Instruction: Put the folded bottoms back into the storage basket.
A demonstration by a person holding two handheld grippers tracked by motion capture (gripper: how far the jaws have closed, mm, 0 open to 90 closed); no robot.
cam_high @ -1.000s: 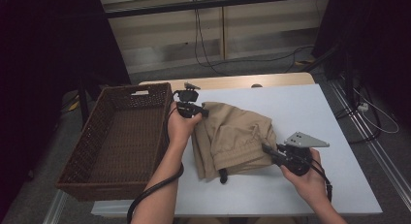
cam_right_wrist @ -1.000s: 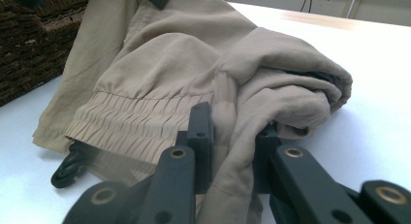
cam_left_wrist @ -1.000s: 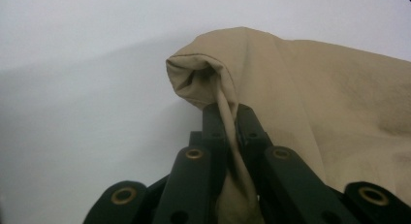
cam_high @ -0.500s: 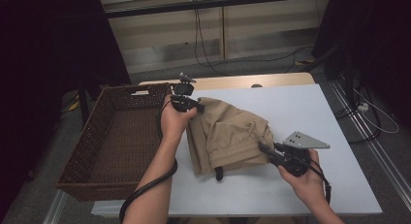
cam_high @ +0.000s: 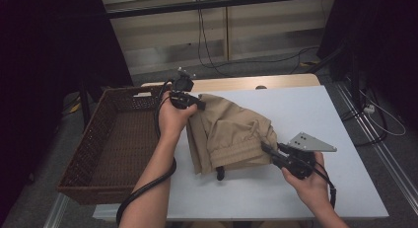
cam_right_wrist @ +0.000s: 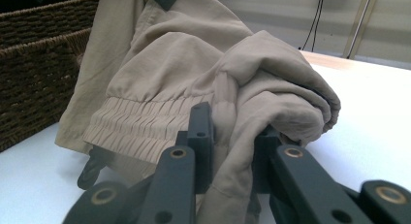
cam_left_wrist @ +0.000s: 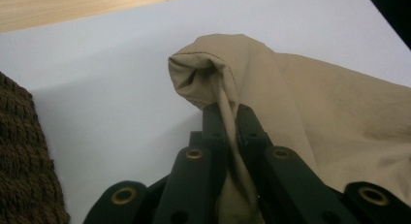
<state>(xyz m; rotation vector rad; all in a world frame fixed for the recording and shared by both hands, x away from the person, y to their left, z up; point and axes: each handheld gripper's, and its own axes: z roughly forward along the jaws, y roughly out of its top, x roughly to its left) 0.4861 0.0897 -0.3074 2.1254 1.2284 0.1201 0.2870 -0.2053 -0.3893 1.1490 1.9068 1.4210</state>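
Garment lifted at its far-left corner, both grippers clamped on cloth.

Since a second earlier, the left gripper (cam_high: 199, 103) had risen with a pinched fold of the beige garment (cam_high: 231, 134), drawing it toward the wicker basket (cam_high: 93, 154) (transfer likely imminent). The right gripper (cam_high: 266, 150) stayed clamped on the bunched near-right part. The garment, crumpled, its elastic waistband showing, hung over the table (cam_high: 315, 109) near its left edge.
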